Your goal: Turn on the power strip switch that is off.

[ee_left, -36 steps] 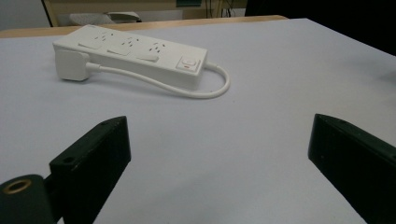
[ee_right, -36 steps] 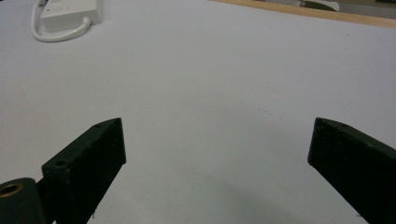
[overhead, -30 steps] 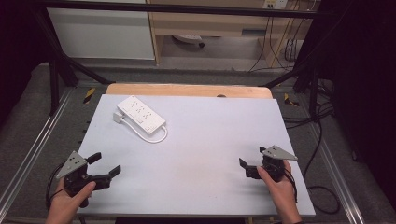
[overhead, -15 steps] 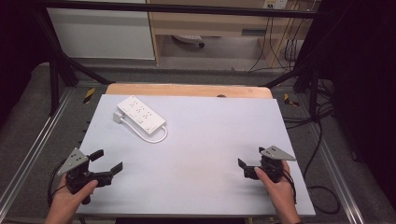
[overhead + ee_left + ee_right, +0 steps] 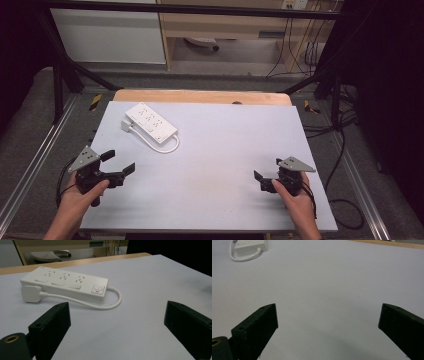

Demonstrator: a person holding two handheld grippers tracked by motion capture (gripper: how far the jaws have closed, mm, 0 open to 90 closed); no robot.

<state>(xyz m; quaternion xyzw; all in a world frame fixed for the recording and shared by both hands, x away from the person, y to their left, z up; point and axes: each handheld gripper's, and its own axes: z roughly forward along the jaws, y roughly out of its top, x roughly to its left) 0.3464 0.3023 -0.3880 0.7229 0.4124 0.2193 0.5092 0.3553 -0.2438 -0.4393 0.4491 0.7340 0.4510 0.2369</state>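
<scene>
A white power strip (image 5: 150, 122) lies at the back left of the white tabletop (image 5: 225, 145), its plug (image 5: 126, 125) and looped cord (image 5: 170, 147) beside it. My left gripper (image 5: 120, 161) hovers at the front left, open and empty, pointing toward the strip. In the left gripper view the power strip (image 5: 65, 283) sits beyond the open left gripper (image 5: 117, 322), with its plug (image 5: 31, 293) at the left. My right gripper (image 5: 268, 169) is at the front right, open and empty. In the right gripper view the right gripper (image 5: 328, 325) faces bare tabletop, with the strip's end (image 5: 249, 247) far off.
A wooden board edge (image 5: 200, 96) runs along the table's back. Metal rails (image 5: 30, 165) flank both sides. Cables (image 5: 340, 150) trail on the floor at the right. A white cabinet (image 5: 110, 35) stands behind.
My left gripper has moved a little forward toward the power strip. The right gripper has hardly moved.
</scene>
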